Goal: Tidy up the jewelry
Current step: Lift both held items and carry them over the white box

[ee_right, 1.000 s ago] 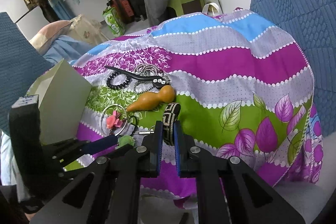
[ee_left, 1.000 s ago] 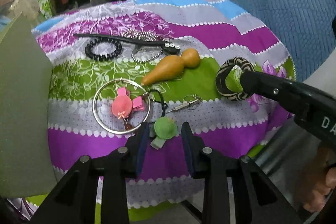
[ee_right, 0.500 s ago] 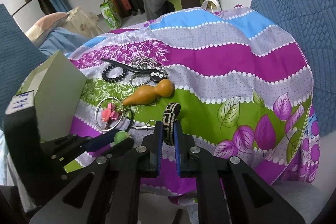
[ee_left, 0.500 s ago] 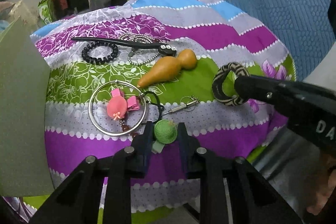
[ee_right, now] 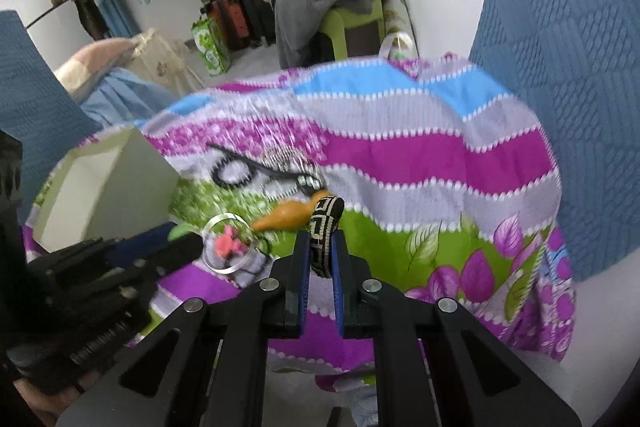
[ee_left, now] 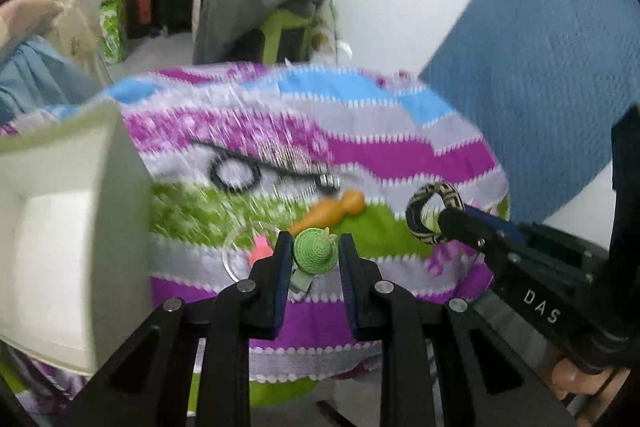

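Left claw (ee_left: 313, 254) grips a green crocheted clip (ee_left: 315, 251); right claw (ee_right: 320, 254) grips a patterned bangle (ee_right: 326, 227). With the white box (ee_left: 60, 227) left of both, either could slip mid-carry.

green knit hat clip (ee_left: 315, 254) | black-cream key-pattern bangle (ee_right: 325, 225) | purple-green-blue striped cloth (ee_right: 420, 155) | orange gourd (ee_left: 332, 213)

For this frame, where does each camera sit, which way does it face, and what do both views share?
Left wrist: on the left gripper, facing the striped cloth; its fingers clamp a green knit piece; right gripper crosses.
Right wrist: on the right gripper, clamping a patterned bangle; left gripper lower left.
Shared: white box, gourd.
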### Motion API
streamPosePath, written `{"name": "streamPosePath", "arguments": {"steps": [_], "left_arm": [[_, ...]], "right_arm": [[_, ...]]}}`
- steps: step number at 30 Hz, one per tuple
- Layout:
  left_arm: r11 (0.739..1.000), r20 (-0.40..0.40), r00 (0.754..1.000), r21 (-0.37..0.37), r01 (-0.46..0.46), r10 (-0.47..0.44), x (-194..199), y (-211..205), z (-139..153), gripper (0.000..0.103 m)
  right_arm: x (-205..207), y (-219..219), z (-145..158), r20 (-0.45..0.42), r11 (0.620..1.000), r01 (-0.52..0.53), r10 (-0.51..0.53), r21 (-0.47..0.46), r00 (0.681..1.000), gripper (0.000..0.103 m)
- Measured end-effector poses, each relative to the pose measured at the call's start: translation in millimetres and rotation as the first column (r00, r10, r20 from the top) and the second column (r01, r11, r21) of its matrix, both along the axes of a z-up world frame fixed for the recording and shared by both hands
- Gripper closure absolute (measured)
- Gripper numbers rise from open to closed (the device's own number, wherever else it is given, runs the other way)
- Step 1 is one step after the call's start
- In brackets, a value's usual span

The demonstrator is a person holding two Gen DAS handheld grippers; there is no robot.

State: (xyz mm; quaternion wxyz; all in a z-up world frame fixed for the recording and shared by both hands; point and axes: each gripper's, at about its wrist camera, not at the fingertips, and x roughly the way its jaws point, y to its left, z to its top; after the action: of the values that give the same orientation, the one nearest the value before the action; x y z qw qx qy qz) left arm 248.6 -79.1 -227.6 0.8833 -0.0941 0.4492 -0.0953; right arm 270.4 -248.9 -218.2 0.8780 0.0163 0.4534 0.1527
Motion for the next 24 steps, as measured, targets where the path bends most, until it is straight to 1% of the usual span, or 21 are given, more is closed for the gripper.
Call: {"name": "streamPosePath", "arguments": {"steps": [2,6,11,13,17,19,22,24], "left_arm": [[1.000,0.031,0.999,-0.010,-0.014,0.014,-1,10,26,0.081],[0.998,0.079,0.996,0.050,-0.049,0.045,-3,25,71,0.081],[0.996,0.149,0.987,0.049,-0.073,0.065,-11,49,121,0.081],[0.995,0.186,0.979,0.042,-0.088,0.079,-15,62,144,0.080],[0.991,0.243,0.964,0.048,-0.121,0.106,-22,86,179,0.080],[0.989,0.264,0.956,0.046,-0.143,0.126,-27,102,191,0.080],[0.984,0.275,0.949,0.041,-0.172,0.154,-34,126,199,0.080],[0.981,0.275,0.946,0.041,-0.190,0.171,-41,142,201,0.080]], "right_arm": [[-1,3,19,0.028,1.000,-0.004,0.004,0.011,1.000,0.096],[-3,15,61,0.103,1.000,-0.019,0.017,0.017,0.995,0.096],[-4,35,106,0.176,0.999,-0.041,0.036,0.022,0.984,0.096],[-5,44,123,0.205,0.998,-0.049,0.043,0.027,0.978,0.096],[-6,66,152,0.254,0.997,-0.075,0.065,0.031,0.965,0.096],[-9,82,162,0.275,0.995,-0.096,0.087,0.021,0.958,0.096],[-12,107,170,0.287,0.991,-0.133,0.123,0.017,0.950,0.096],[-13,122,171,0.290,0.988,-0.152,0.142,0.013,0.946,0.096]]}}
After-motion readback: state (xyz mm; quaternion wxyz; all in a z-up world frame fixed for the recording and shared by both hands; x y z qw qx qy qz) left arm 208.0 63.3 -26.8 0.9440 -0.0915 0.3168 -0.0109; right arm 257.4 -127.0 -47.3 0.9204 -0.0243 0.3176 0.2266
